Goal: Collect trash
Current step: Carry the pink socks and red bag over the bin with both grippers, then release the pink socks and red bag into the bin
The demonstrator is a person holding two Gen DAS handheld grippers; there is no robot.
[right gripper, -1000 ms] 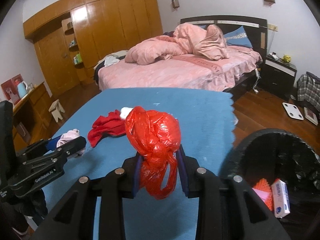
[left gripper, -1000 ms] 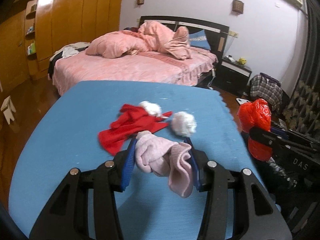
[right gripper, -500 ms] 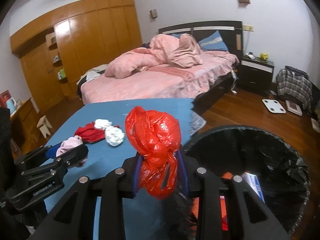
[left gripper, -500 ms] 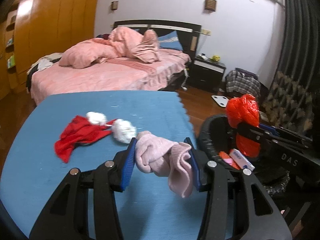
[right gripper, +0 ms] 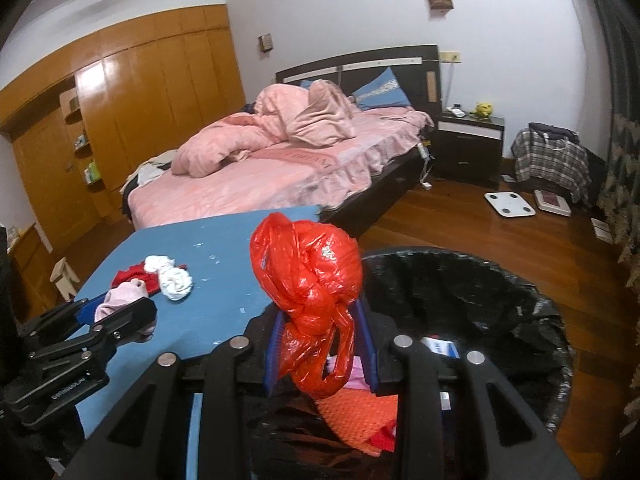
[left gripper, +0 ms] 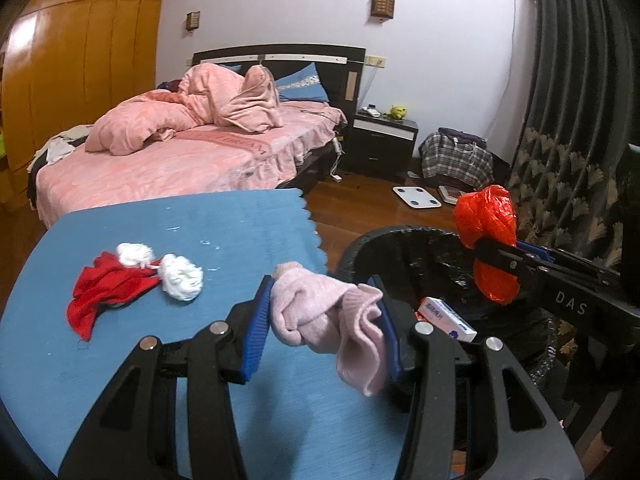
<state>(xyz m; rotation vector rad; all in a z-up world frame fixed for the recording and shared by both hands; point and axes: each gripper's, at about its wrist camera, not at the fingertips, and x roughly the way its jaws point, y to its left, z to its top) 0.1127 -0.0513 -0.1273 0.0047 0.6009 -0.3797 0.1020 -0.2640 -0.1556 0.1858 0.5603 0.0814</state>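
Here both tilted down: the left gripper (left gripper: 324,320) clamped a pink sock (left gripper: 320,312), the right gripper (right gripper: 322,350) a red bag (right gripper: 308,276) over the bin (right gripper: 460,280).

At lower centre a pale pink sock (left gripper: 324,312) sits between blue pads (left gripper: 256,328); at right, a bright red plastic bag (right gripper: 308,280) above a black-lined bin (right gripper: 520,308). The table (left gripper: 200,220) is blue, the cloth (left gripper: 104,288) at left red beside white wads (left gripper: 180,276). The bed (left gripper: 180,160) in the upper half is pink, the bag (left gripper: 456,156) at right plaid.

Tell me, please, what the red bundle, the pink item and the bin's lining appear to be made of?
Red bundle: thin glossy plastic film, crinkled and knotted. Pink item: soft matte knit, probably a sock, with a ribbed cuff. Bin lining: black plastic film, seemingly, wrinkled with shiny highlights.
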